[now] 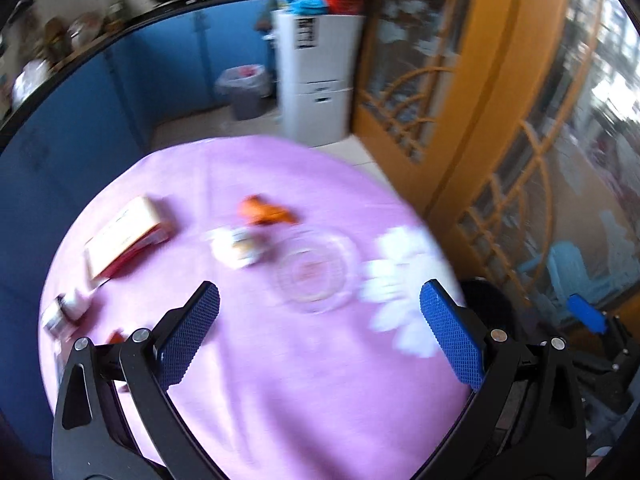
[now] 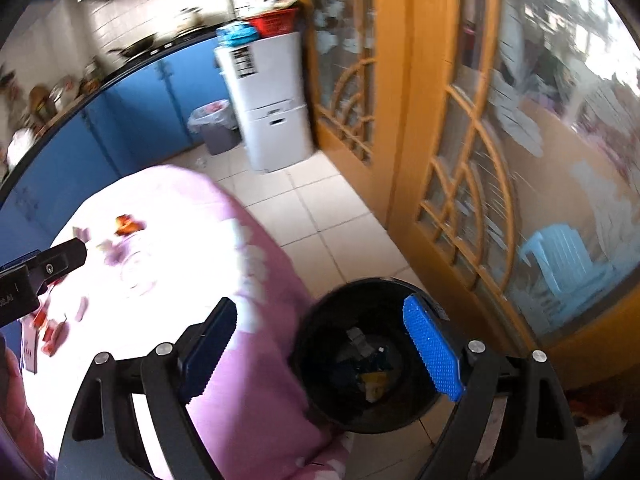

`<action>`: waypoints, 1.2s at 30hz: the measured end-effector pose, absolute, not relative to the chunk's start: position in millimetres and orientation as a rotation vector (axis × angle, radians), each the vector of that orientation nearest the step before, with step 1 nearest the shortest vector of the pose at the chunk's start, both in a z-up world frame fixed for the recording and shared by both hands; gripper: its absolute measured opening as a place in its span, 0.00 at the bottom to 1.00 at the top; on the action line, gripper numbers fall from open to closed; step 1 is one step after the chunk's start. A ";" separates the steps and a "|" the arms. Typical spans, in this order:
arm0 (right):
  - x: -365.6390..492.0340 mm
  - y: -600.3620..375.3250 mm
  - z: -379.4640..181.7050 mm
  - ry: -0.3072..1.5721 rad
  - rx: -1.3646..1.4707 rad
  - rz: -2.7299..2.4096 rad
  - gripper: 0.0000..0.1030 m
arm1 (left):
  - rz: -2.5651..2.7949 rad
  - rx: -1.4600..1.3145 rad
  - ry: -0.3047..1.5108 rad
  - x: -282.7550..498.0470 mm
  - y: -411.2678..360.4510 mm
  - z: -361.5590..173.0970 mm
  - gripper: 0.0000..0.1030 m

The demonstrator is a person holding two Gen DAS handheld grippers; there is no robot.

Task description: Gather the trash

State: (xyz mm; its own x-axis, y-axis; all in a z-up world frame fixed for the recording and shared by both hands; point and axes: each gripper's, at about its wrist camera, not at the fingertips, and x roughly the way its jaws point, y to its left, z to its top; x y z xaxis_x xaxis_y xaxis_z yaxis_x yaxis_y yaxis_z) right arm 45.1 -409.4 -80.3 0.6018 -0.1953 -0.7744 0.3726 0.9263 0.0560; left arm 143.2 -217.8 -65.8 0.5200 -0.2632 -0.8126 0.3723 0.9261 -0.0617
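A round table with a pink cloth [image 1: 280, 380] carries trash: an orange wrapper [image 1: 266, 211], a crumpled white wrapper [image 1: 236, 246], a red-and-cream box [image 1: 126, 238] and small bottles [image 1: 66, 312] at the left edge. My left gripper [image 1: 320, 336] is open and empty above the near part of the table. My right gripper [image 2: 320, 344] is open and empty, above a black bin [image 2: 368, 364] on the floor beside the table; the bin holds some scraps. The orange wrapper [image 2: 128, 225] shows in the right wrist view too.
A clear glass dish [image 1: 316, 272] sits mid-table. A grey lined bin [image 1: 244, 92] and a white cabinet [image 1: 320, 80] stand at the back by blue cupboards [image 1: 80, 120]. Wooden glass-panelled doors [image 2: 452, 160] line the right. Tiled floor [image 2: 320, 224] lies between.
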 end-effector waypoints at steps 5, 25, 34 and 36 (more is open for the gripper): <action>77.4 -362.3 -87.7 0.902 0.154 -0.230 0.81 | -0.262 0.062 1.001 151.5 -150.4 -77.8 0.96; 153.2 -255.8 -121.3 1.033 0.016 -0.096 0.81 | -0.083 -0.016 1.200 168.3 -44.0 -165.0 0.75; 172.6 -243.0 -127.3 1.042 -0.040 -0.095 0.81 | -0.068 -0.014 1.142 187.6 -47.4 -161.5 0.51; 175.0 -237.3 -129.7 1.043 -0.075 -0.089 0.81 | -0.066 -0.020 1.139 190.4 -48.6 -162.0 0.49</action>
